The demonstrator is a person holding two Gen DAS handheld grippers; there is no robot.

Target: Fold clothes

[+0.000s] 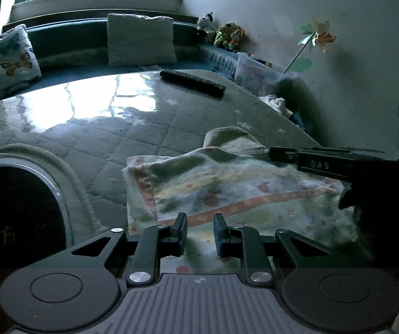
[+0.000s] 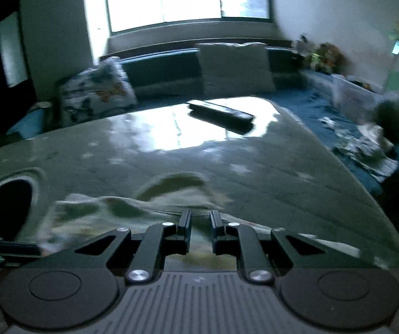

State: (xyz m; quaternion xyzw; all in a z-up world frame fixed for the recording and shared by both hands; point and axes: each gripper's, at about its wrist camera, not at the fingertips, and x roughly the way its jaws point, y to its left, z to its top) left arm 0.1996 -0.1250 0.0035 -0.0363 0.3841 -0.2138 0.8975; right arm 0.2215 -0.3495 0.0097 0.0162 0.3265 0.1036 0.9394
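A small light garment (image 1: 227, 192) with green, orange and yellow print lies partly folded on the quilted table cover (image 1: 110, 136). My left gripper (image 1: 200, 224) hangs just above its near edge, jaws open and empty. The right gripper's finger (image 1: 319, 161) reaches in from the right over the garment's far side. In the blurred right wrist view the same garment (image 2: 121, 211) lies under my right gripper (image 2: 200, 218), whose jaws stand a little apart with nothing between them.
A dark remote (image 1: 192, 83) lies at the table's far side. A round dark opening (image 1: 18, 214) sits at the left. Behind are a sofa with pillows (image 1: 141, 40), soft toys (image 1: 227, 34), a clear plastic box (image 1: 256, 73) and more clothes (image 2: 366, 144).
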